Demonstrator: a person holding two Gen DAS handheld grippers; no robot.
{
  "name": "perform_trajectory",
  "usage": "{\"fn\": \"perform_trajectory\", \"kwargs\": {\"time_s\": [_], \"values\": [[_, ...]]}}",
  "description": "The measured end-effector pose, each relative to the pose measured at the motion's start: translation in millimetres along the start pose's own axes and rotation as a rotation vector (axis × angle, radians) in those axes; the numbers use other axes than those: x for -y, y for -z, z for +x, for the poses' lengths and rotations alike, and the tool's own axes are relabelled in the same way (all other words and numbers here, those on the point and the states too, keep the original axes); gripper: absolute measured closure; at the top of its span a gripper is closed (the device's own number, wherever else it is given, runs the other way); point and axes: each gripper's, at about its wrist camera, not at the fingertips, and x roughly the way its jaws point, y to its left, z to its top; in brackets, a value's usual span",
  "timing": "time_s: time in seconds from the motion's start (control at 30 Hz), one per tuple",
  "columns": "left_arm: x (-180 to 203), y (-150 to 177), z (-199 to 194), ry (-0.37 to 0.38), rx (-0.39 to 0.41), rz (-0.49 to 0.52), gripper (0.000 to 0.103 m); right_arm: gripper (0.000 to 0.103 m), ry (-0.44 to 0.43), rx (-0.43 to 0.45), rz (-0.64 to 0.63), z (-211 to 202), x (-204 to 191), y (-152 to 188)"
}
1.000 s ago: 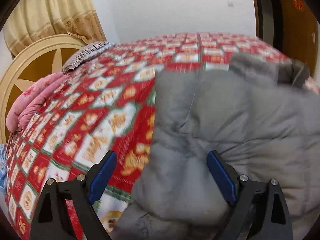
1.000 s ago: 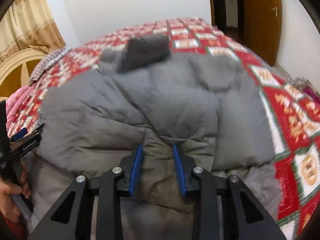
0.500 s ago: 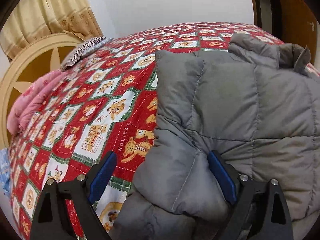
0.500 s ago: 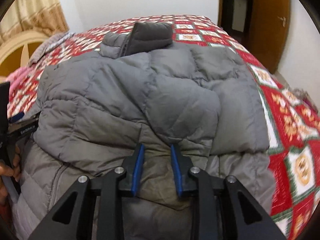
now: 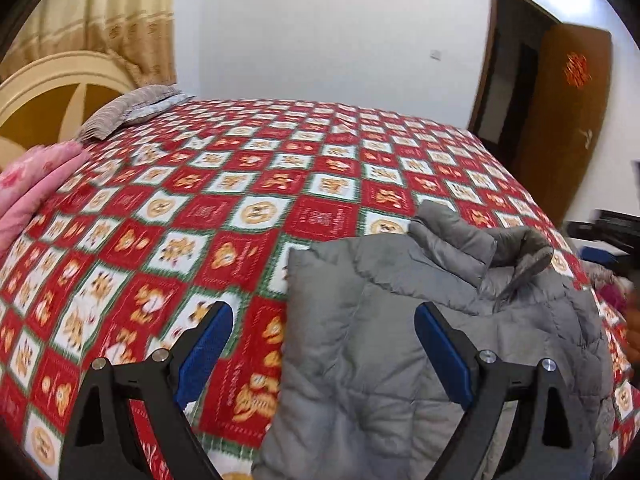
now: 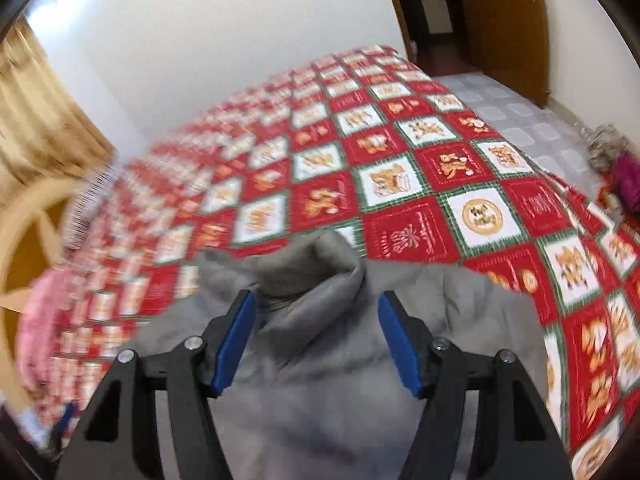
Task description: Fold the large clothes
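A grey quilted puffer jacket [image 5: 420,344] lies on the near part of a bed with a red, white and green patchwork quilt [image 5: 248,208]. Its collar [image 5: 480,248] points away from me. My left gripper [image 5: 323,336] is open and empty above the jacket's left edge, one finger over the quilt and one over the jacket. In the right wrist view the jacket [image 6: 320,380] fills the bottom, its collar [image 6: 316,264] just ahead. My right gripper [image 6: 317,334] is open and empty above it.
A cream and gold headboard [image 5: 60,92] with a grey striped pillow [image 5: 124,112] and a pink folded blanket [image 5: 32,188] stand at the left. A brown door [image 5: 568,120] is at the right. Clothes [image 6: 624,168] lie on the floor beyond the bed's right edge.
My right gripper was shut on a jacket fold; it has opened and lifted away. Both grippers have pulled back and tilted up, so the jacket sits lower in view. The left gripper stays open.
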Motion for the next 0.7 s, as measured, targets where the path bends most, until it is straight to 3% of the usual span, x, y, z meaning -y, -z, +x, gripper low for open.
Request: {"fn": "perform_trajectory", "kwargs": {"time_s": [0.03, 0.1, 0.17, 0.3, 0.33, 0.43, 0.63, 0.7], "values": [[2, -2, 2, -0.005, 0.000, 0.012, 0.010, 0.036, 0.045, -0.025, -0.005, 19, 0, -2], [8, -9, 7, -0.016, 0.006, 0.050, 0.010, 0.043, 0.055, -0.076, 0.014, 35, 12, 4], [10, -14, 12, -0.013, 0.012, 0.069, 0.010, 0.082, 0.018, -0.113, 0.073, 40, 29, 23], [24, -27, 25, 0.020, 0.018, 0.074, 0.010, 0.083, 0.027, -0.068, 0.065, 31, 55, 63], [35, -31, 31, 0.034, 0.013, 0.087, 0.010, 0.087, 0.029, -0.056, 0.049, 37, 66, 76], [70, -38, 44, 0.064, 0.003, 0.152, 0.010, 0.091, -0.111, 0.043, 0.107, 35, 93, 94], [151, -55, 75, 0.126, -0.028, 0.208, 0.010, 0.091, -0.161, 0.060, 0.146, 30, 104, 94], [183, -56, 86, 0.107, -0.038, 0.279, 0.010, 0.091, -0.171, 0.064, 0.152, 28, 106, 96]]}}
